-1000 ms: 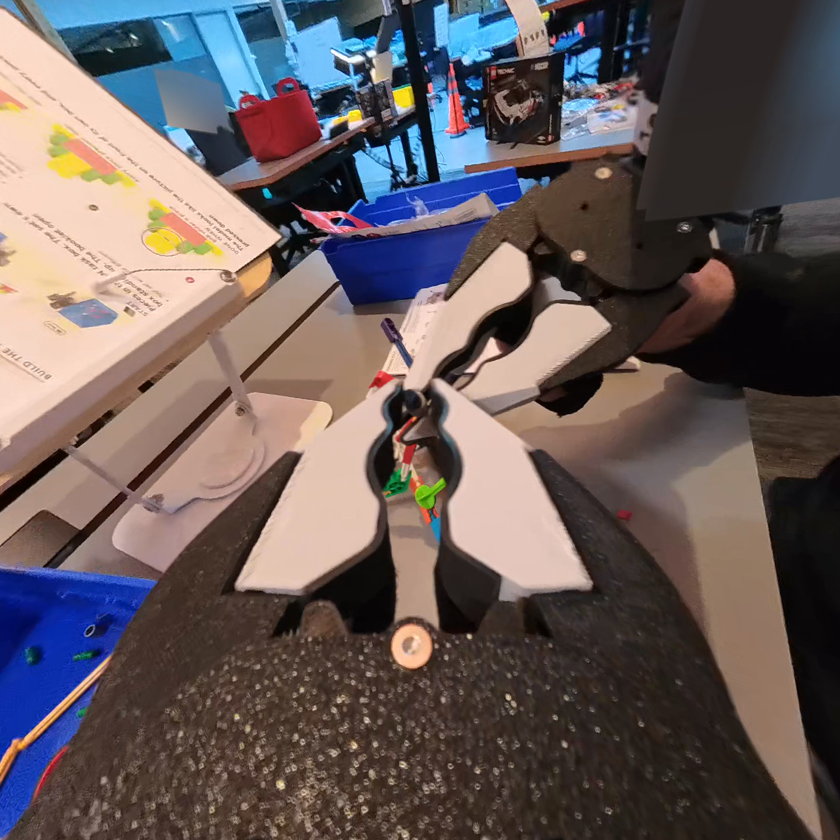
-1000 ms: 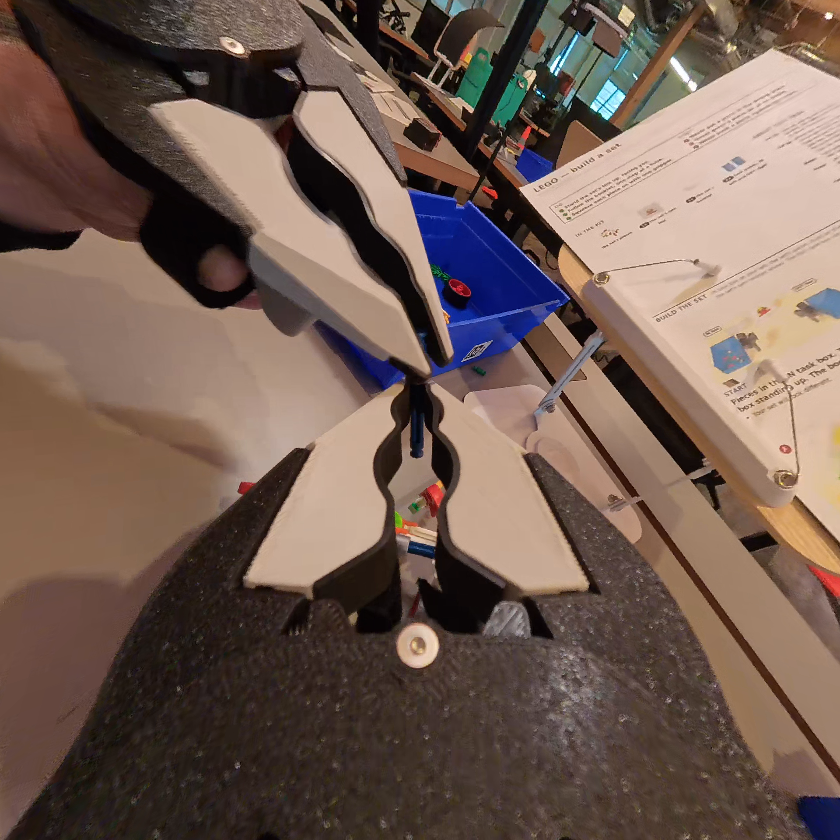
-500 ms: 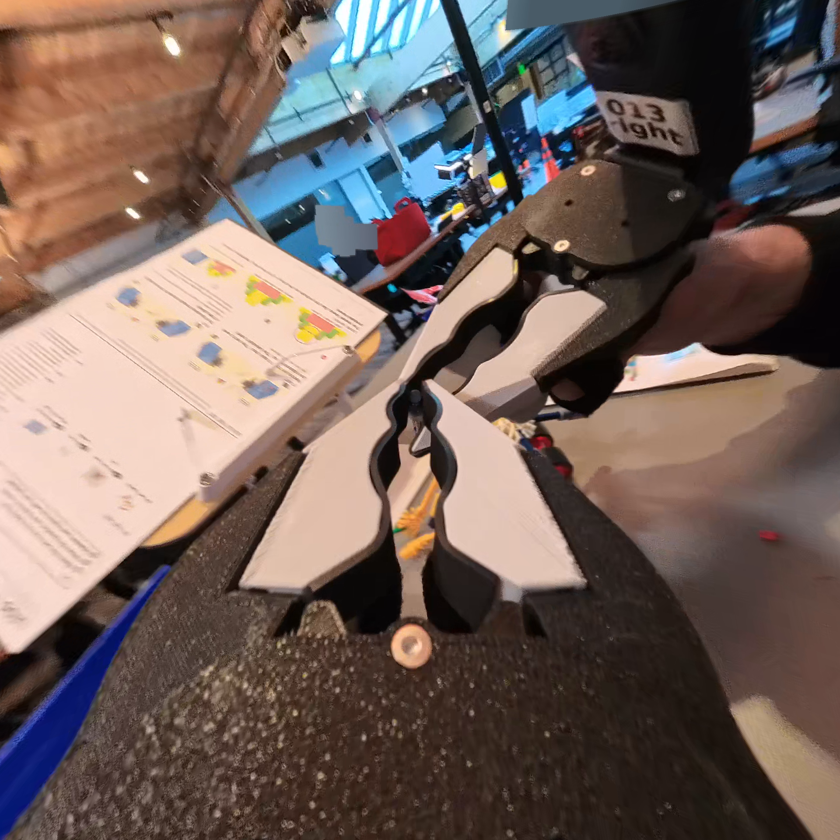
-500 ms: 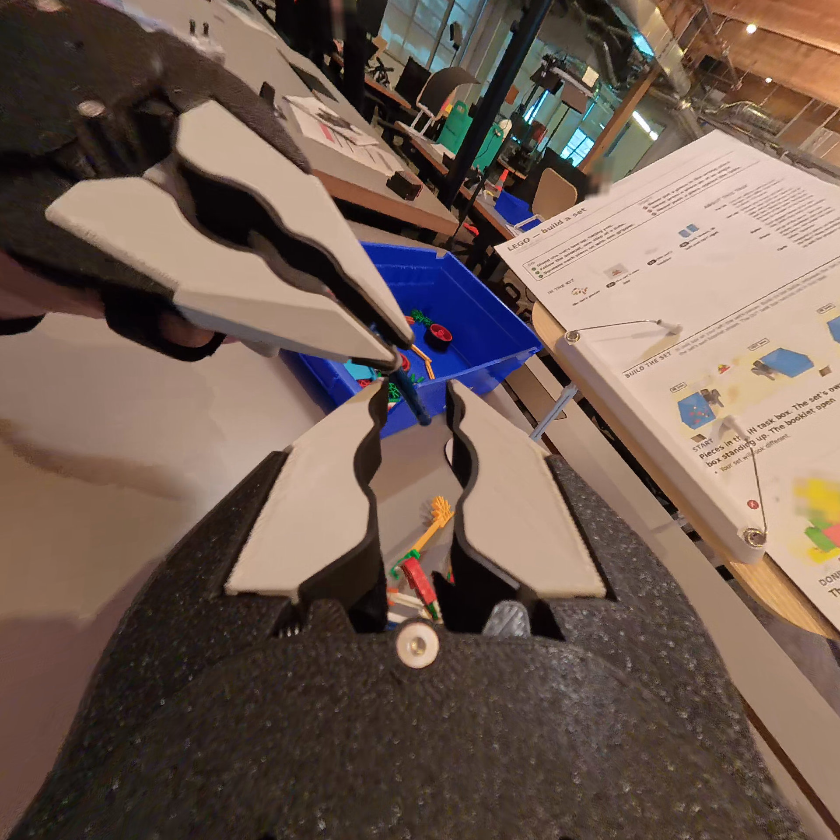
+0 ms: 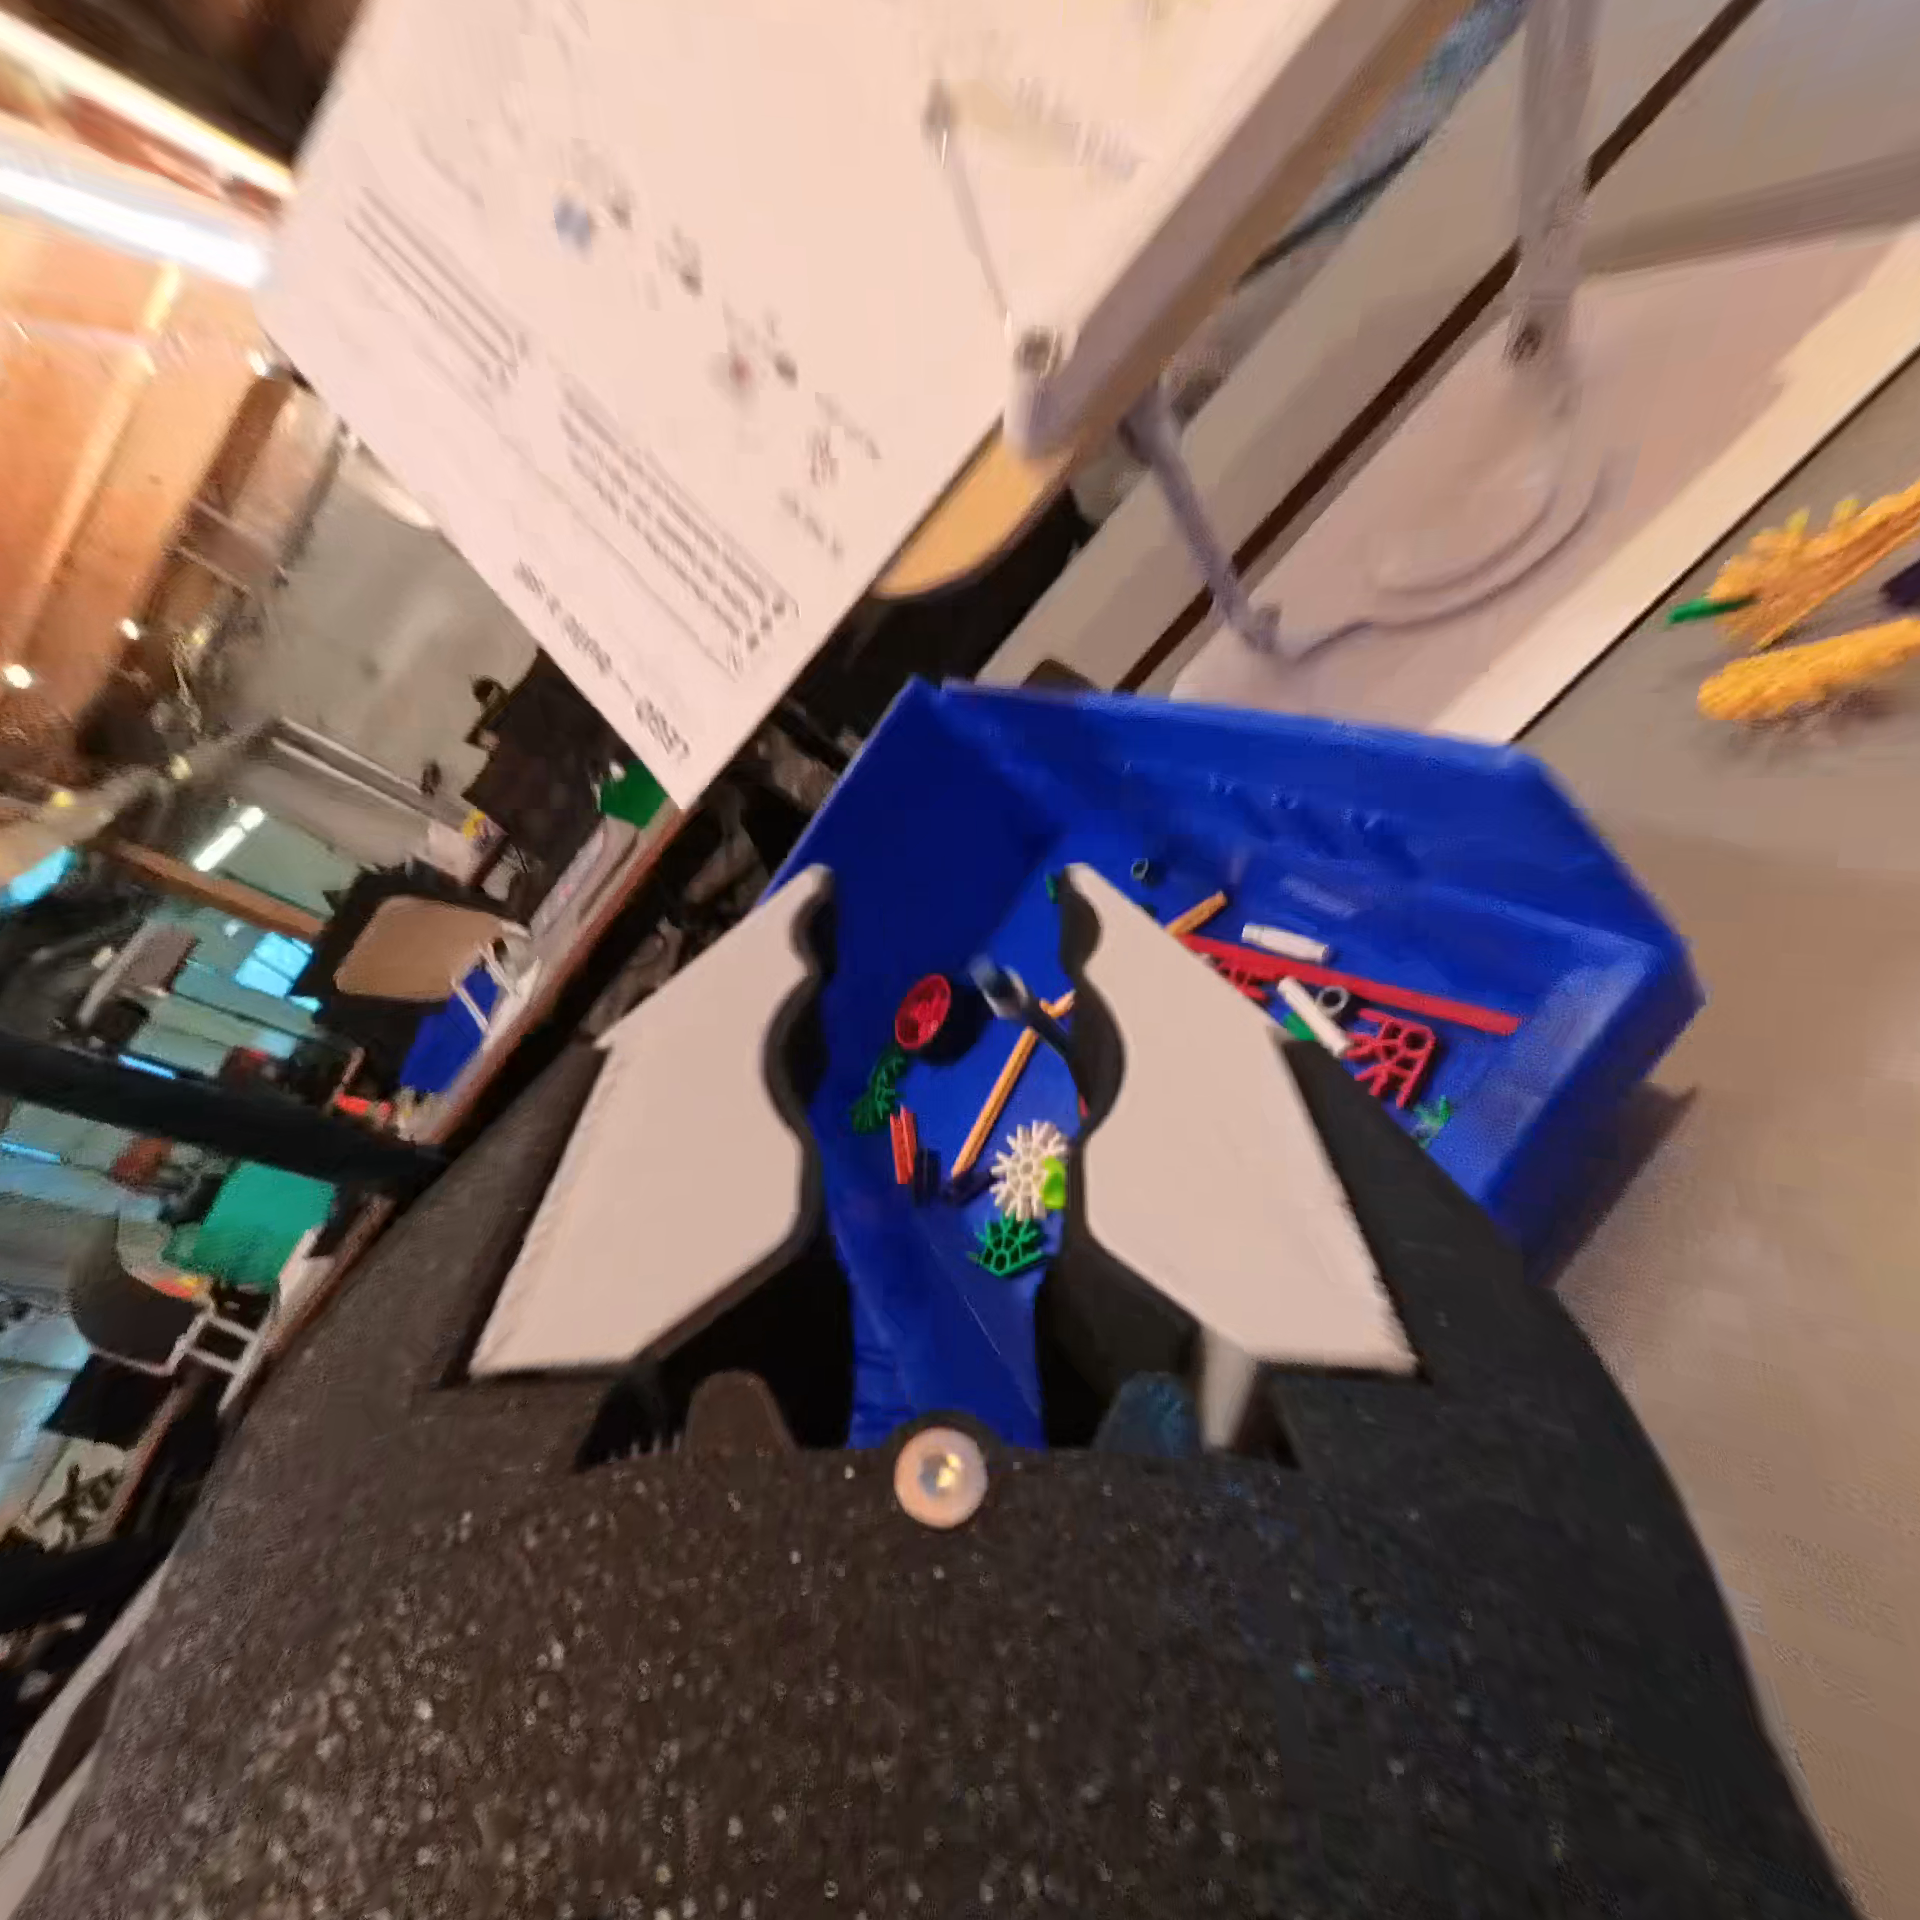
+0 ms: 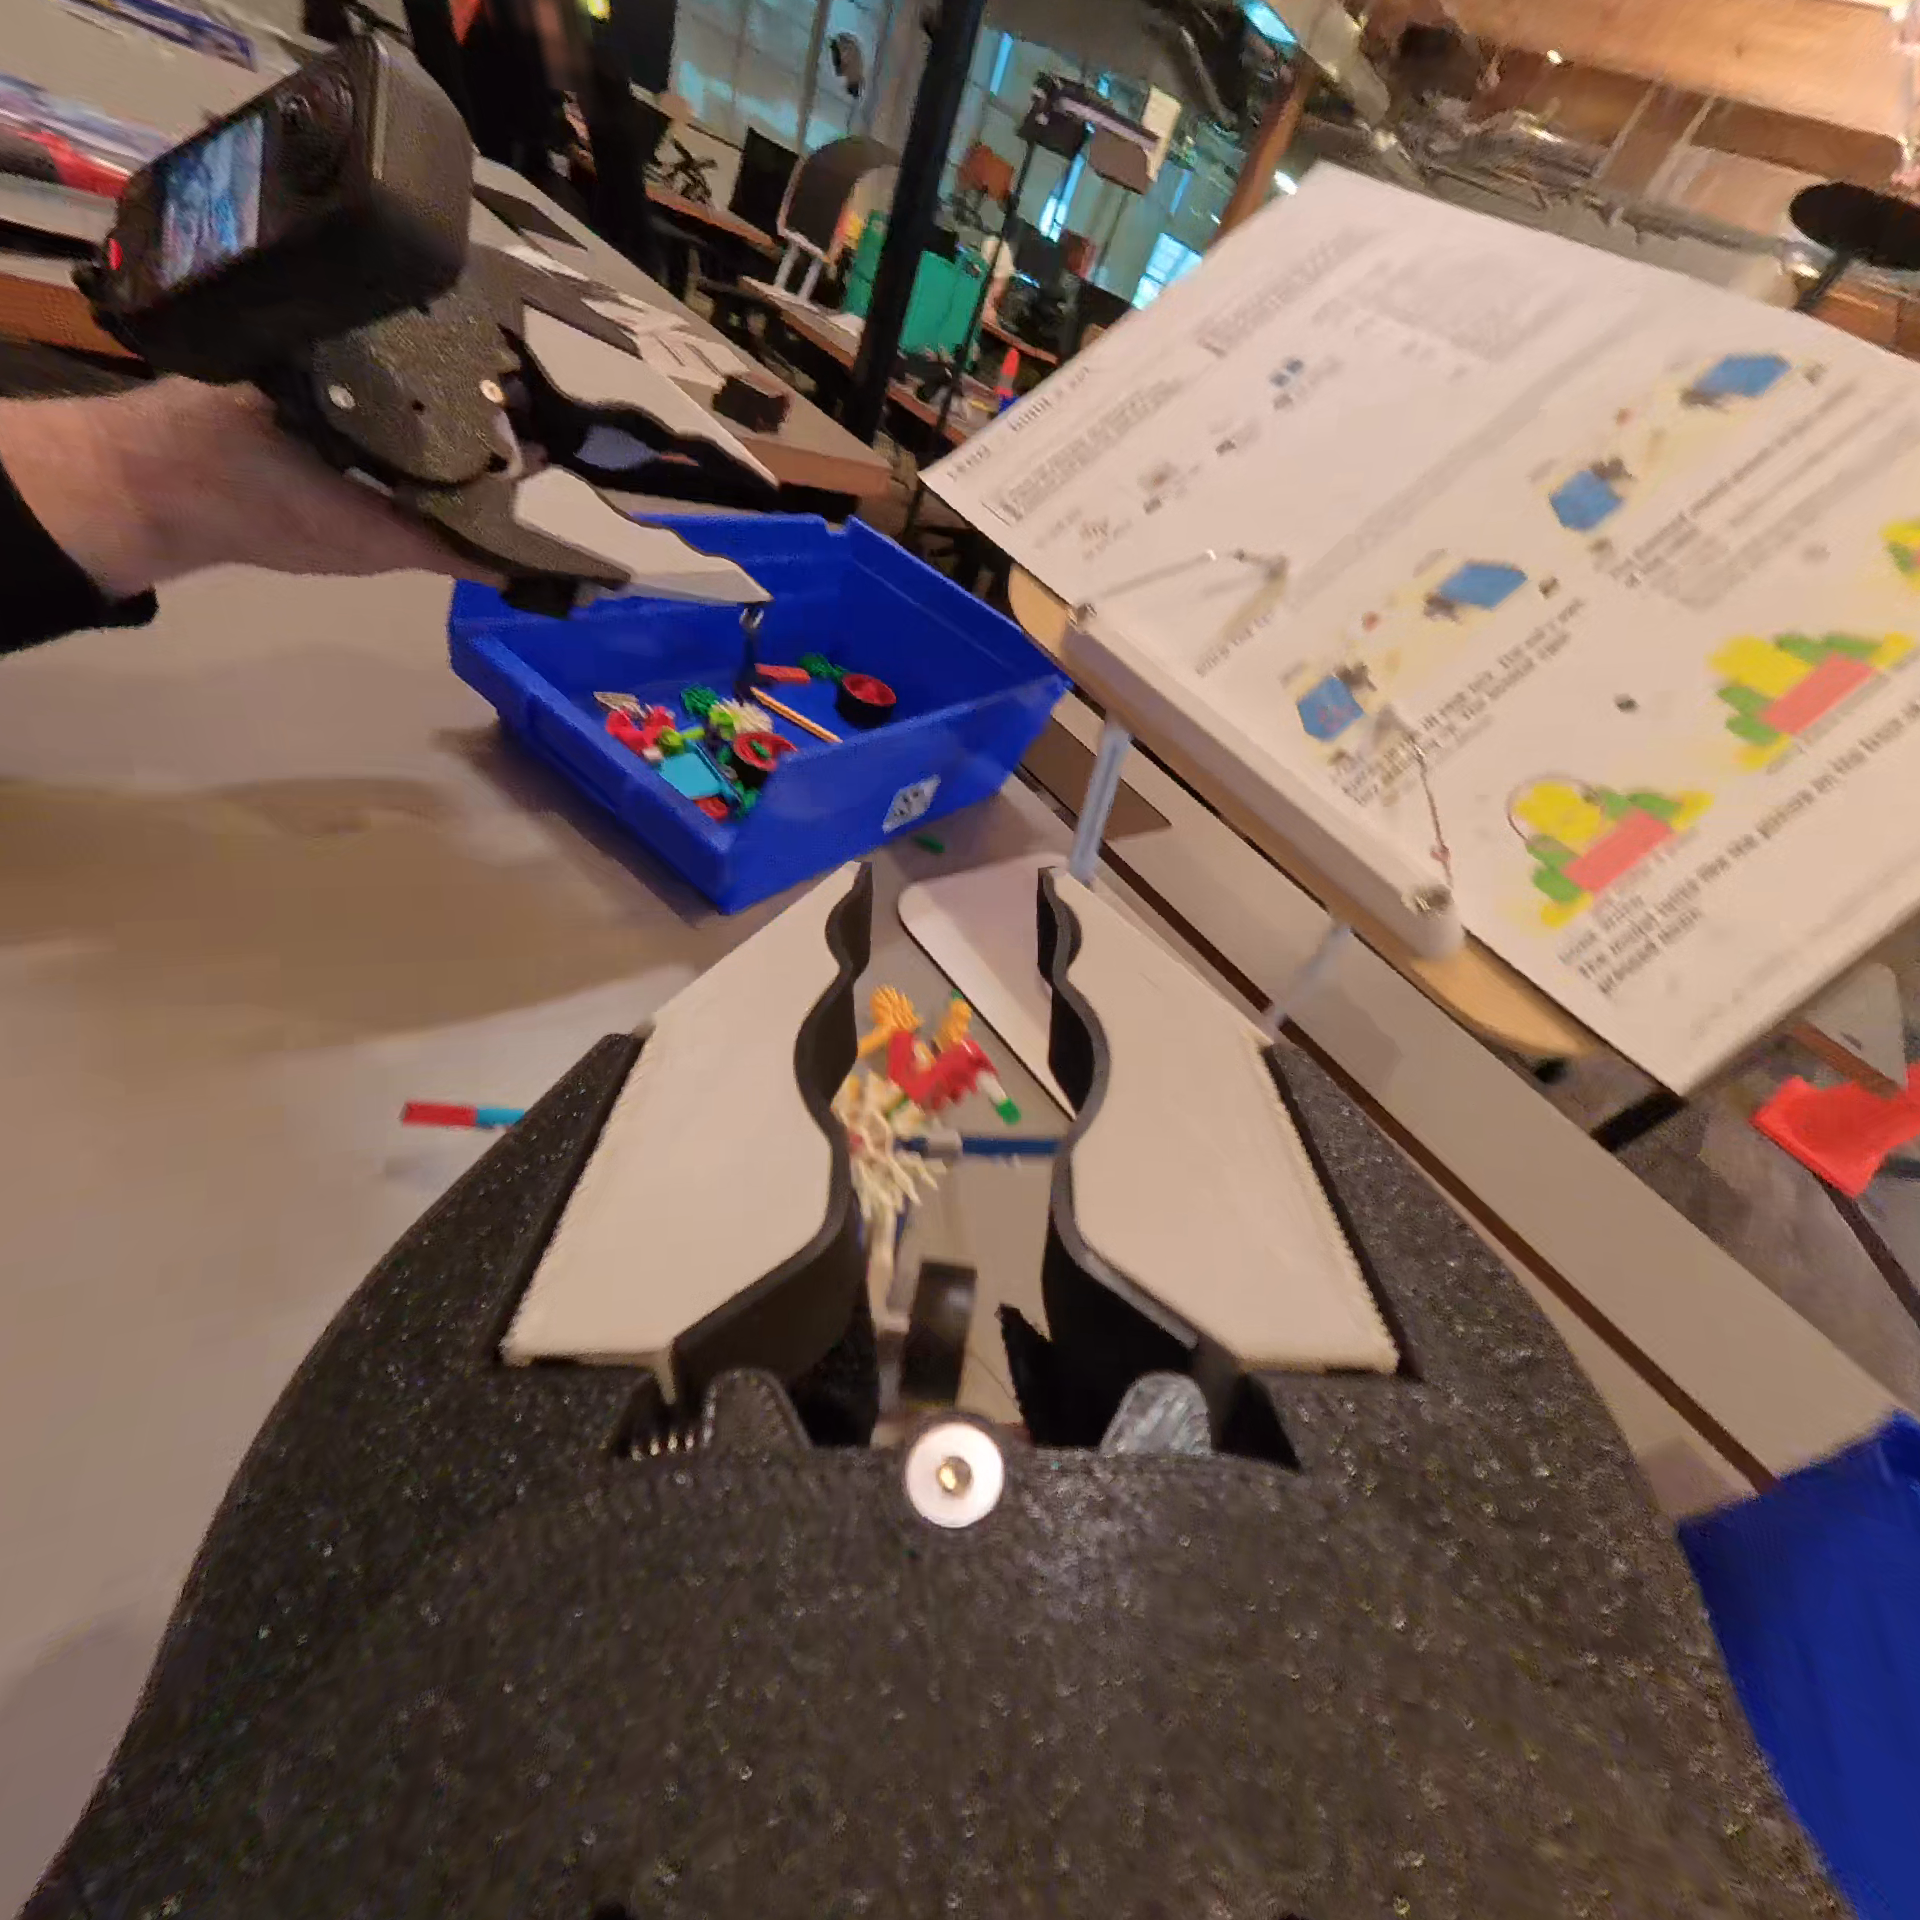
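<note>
The left gripper (image 5: 945, 894), its flat grey fingers edged in wavy black rubber and set in a grainy black foam-like body, is hanging wide open over the blue bin (image 5: 1558, 831), holding nothing; in the right wrist view it (image 6: 764, 540) is showing at 11 o'clock, gripped by a bare hand (image 6: 208, 499), and a thin dark rod (image 6: 746, 649) is standing in the air just below its lower fingertip, apart from it as far as can be told. The bin, a glossy moulded plastic tray with sloped walls, is sitting on the smooth grey table (image 6: 260, 935) and is holding small plastic construction pieces: a red spoked wheel (image 5: 923, 1008), a thin orange rod (image 5: 997, 1091), a white snowflake-shaped connector (image 5: 1027, 1169), a long red rod (image 5: 1361, 982) and a green fan-shaped connector (image 5: 1006, 1242). The right gripper (image 6: 951, 894) is likewise standing wide open and empty, pointing at 12 o'clock over a loose model (image 6: 914, 1081) of red, yellow and white spiky connectors joined by a blue rod, lying on the table between its fingers. At 2 o'clock a tilted white instruction board (image 6: 1455, 582) with coloured diagrams is resting on a thin wire stand with a flat white base (image 6: 966, 925). A small red and blue rod (image 6: 462, 1115) is lying at 9 o'clock
</note>
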Tool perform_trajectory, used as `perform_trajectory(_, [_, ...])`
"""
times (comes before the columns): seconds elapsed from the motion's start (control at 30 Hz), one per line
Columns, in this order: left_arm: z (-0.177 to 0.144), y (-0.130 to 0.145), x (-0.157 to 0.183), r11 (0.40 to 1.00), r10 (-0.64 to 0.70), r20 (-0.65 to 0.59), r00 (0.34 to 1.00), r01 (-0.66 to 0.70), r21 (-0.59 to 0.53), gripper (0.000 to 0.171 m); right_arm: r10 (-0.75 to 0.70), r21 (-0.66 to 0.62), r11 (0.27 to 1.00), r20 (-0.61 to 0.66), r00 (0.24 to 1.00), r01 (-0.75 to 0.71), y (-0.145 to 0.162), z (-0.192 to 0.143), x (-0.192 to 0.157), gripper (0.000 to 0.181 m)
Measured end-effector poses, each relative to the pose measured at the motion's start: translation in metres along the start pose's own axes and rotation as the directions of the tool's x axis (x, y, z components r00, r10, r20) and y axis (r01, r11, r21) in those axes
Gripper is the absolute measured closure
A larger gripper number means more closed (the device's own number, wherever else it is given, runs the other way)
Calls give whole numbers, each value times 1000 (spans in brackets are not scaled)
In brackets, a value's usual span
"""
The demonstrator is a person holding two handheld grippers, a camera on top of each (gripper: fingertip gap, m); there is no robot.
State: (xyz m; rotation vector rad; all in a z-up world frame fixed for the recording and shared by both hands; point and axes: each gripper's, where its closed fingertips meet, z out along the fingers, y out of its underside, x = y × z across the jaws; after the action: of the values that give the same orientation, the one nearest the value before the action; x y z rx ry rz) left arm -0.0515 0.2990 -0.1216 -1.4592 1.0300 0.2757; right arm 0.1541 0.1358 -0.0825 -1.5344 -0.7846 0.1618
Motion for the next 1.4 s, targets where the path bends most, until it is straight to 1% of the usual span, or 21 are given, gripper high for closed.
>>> perform_trajectory(0.07, [3,7,0,999,-40,-17,999,40,-21,119,20,-59,998,6,1000,-20,20,-15,8,151])
perform_trajectory(0.1, [-1,1,-1,999,-40,-10,999,40,7,117,34,-95,995,31,999,-30,31,-22,9,151])
perform_trajectory(0.17, [-17,-25,1,995,-41,-3,999,41,92,119,77,-160,985,98,992,-61,54,-34,7,152])
perform_trajectory(0.2, [-25,-39,9,990,-57,-39,998,62,127,121,133,-199,975,156,979,-100,65,-38,1,152])
perform_trajectory(0.27, [-41,-76,34,972,-64,-152,986,96,213,131,231,-251,953,245,942,-168,82,-42,-9,152])
perform_trajectory(0.3, [-48,-92,53,965,-55,-236,970,113,239,134,276,-285,939,286,918,-194,90,-41,-15,152])
perform_trajectory(0.37, [-59,-124,91,944,-50,-400,915,174,281,132,341,-326,916,318,885,-235,103,-35,-23,152])
perform_trajectory(0.43, [-69,-144,136,939,-32,-590,806,227,260,128,371,-341,906,351,860,-251,111,-27,-31,151])
perform_trajectory(0.47, [-72,-148,154,942,-17,-649,761,229,245,126,397,-332,900,363,843,-281,110,-22,-33,152])
perform_trajectory(0.53, [-71,-147,188,957,-25,-750,660,234,174,121,452,-344,880,399,798,-326,112,-13,-39,155])
perform_trajectory(0.6, [-63,-141,210,968,-41,-786,617,221,123,118,478,-362,868,421,771,-340,114,-7,-44,160])
perform_trajectory(0.67, [-57,-131,229,977,-66,-814,577,204,65,117,506,-362,856,438,744,-369,114,-2,-48,176])
perform_trajectory(0.73, [-49,-127,237,977,-90,-806,584,210,44,125,523,-352,849,452,723,-394,115,1,-49,177])
perform_trajectory(0.8, [-46,-131,237,966,-103,-800,592,252,62,140,507,-348,858,451,735,-379,117,1,-49,177])
perform_trajectory(0.83, [-44,-131,237,962,-113,-793,598,265,63,141,505,-349,858,434,746,-377,118,1,-48,178])
perform_trajectory(0.9, [-44,-133,239,965,-72,-761,644,239,112,146,506,-357,855,413,757,-376,121,1,-48,179])
perform_trajectory(1.03, [-44,-133,238,973,83,-642,762,77,217,147,556,-364,824,375,742,-434,124,4,-49,180])
perform_trajectory(1.13, [-44,-132,239,958,211,-534,818,-66,278,147,588,-373,803,368,720,-465,128,5,-50,181])
perform_trajectory(1.27, [-46,-131,241,909,368,-398,840,-236,343,147,592,-395,798,376,713,-455,132,5,-54,180])
perform_trajectory(1.33, [-42,-128,240,866,459,-293,839,-349,358,147,618,-412,779,377,690,-472,132,7,-59,181])
perform_trajectory(1.4, [-41,-126,244,842,498,-253,830,-391,373,147,607,-429,782,363,707,-452,136,10,-65,181])
